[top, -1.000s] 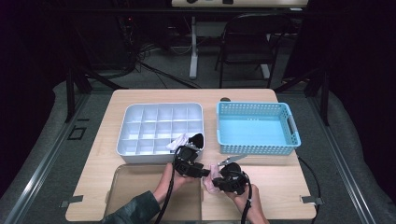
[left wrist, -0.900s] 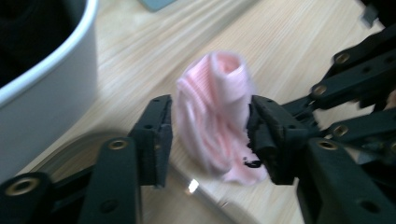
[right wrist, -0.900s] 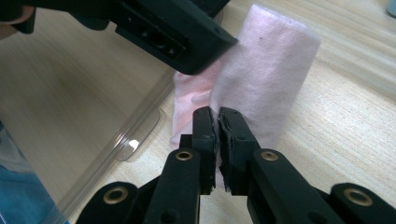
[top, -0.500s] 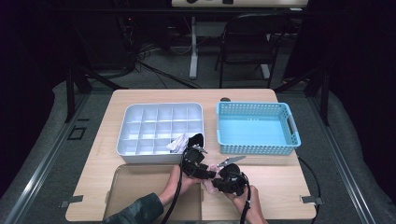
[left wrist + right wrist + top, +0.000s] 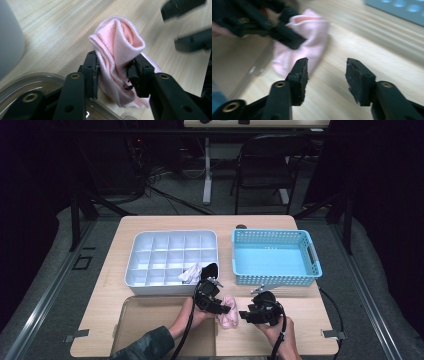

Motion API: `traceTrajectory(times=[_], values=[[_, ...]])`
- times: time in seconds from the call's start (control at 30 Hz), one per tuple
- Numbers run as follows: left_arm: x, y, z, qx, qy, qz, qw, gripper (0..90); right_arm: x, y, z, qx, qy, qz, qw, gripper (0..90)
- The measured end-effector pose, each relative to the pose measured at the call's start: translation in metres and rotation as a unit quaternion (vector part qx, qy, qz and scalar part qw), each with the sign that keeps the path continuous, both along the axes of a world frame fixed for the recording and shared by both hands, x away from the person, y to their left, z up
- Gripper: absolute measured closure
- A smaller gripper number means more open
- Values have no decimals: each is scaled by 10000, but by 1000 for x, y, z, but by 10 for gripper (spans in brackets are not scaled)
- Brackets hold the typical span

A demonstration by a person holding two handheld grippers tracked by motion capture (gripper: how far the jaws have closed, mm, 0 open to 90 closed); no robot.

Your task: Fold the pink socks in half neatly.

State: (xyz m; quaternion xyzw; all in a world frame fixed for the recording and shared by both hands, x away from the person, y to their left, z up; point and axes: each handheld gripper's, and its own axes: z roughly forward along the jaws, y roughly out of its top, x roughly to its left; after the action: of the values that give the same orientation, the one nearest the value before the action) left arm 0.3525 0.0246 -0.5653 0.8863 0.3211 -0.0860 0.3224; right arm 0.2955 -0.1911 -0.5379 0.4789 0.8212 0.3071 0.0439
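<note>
Down on the wooden table (image 5: 150, 306), the left gripper (image 5: 115, 75) has just been closing and now pinches a folded pink cloth (image 5: 120, 57) between its pads, beside a clear tray (image 5: 150, 320). Just to its right, the right gripper (image 5: 326, 75) has just been opening; its jaws stand spread with nothing between them, near the cloth but apart from it.

In the left gripper view, the clear plastic tray (image 5: 37, 85) at seven o'clock is cut by the bottom edge and partly hidden behind the jaws. The folded pink sock (image 5: 117, 62) has its lower end concealed there. The right gripper view is motion-blurred; the pale blue perforated basket (image 5: 397, 10) at one o'clock is cropped.
</note>
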Motion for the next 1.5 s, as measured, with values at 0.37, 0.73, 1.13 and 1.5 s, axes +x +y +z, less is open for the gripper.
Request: traceTrajectory(times=[0.37,0.73,1.13,1.5], values=[[-7,-1,2,-17,-348,-156,9993,720,7,-24,2,-238,-387,-336,9984,213],[-9,4,12,-233,-460,-130,9986,730,11,-31,-1,-255,-345,-399,9983,153],[-13,15,37,-548,-767,-94,9955,729,13,-35,-2,-271,-351,-463,9979,87],[-15,21,50,-622,-989,-28,9931,728,17,-36,-5,-257,-304,-447,9982,53]])
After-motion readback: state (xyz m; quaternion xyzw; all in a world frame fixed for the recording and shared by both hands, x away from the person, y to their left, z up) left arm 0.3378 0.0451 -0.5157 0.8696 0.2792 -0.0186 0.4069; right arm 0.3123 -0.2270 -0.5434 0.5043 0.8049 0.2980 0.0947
